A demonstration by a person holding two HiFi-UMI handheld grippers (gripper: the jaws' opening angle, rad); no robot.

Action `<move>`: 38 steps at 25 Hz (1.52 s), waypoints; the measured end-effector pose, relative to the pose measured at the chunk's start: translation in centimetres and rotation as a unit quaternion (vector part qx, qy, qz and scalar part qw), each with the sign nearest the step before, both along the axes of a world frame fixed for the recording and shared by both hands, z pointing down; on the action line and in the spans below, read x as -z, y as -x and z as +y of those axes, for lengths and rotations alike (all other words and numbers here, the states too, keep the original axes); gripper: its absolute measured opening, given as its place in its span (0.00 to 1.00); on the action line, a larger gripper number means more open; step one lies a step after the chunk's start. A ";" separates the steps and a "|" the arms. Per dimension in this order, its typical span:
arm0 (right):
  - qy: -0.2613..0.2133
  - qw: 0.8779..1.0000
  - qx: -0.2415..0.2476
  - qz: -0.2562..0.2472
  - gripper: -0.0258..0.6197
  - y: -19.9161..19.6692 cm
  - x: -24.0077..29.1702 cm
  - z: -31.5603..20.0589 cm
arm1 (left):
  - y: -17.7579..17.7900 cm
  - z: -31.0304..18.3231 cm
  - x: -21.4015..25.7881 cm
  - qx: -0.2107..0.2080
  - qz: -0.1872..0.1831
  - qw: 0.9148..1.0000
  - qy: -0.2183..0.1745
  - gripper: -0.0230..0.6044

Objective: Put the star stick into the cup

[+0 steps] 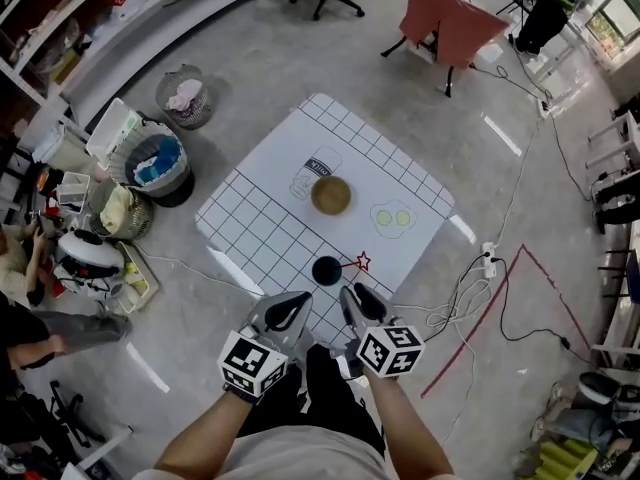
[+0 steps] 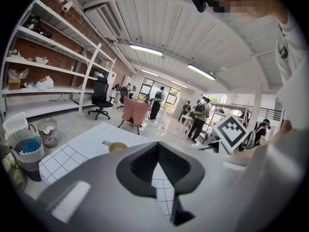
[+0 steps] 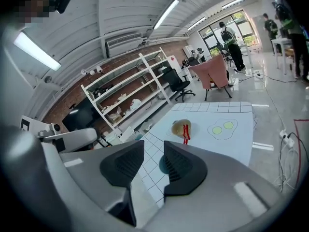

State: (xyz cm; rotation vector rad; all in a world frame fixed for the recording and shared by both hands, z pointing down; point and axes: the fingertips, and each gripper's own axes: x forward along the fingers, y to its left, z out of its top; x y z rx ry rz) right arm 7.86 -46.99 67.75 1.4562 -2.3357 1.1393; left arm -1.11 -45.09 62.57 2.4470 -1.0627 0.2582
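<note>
A black cup [image 1: 326, 270] stands near the front edge of the white gridded table [image 1: 260, 230]. The red star stick [image 1: 361, 262] leans out of the cup to the right, star end up. In the right gripper view the stick [image 3: 186, 134] rises above the cup [image 3: 163, 166], which is half hidden behind my jaw. My right gripper [image 1: 350, 292] hovers just in front of the cup, open by a narrow gap with nothing in it [image 3: 153, 150]. My left gripper [image 1: 298, 300] hangs beside it at the table edge, its jaws meeting at the tips and empty [image 2: 157, 146].
A wooden bowl [image 1: 331, 195] sits mid-table beside a printed milk carton [image 1: 314, 174] and printed fried eggs [image 1: 392, 218]. Waste baskets [image 1: 157, 163] stand left of the table. A red chair [image 1: 450, 23] is behind it, and cables [image 1: 478, 273] lie at the right.
</note>
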 end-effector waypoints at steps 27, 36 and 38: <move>-0.215 0.975 0.026 0.053 0.09 4.1 21.2 3.0 | 3.0 0.8 14.4 -0.001 0.026 0.996 -0.085 0.05; -0.260 0.963 0.041 0.060 0.06 5.5 25.6 3.2 | 3.5 1.0 19.0 0.001 0.033 0.992 -0.124 0.05; -0.269 0.960 0.041 0.060 0.06 5.6 26.5 3.2 | 3.6 1.1 20.1 0.002 0.032 0.991 -0.133 0.05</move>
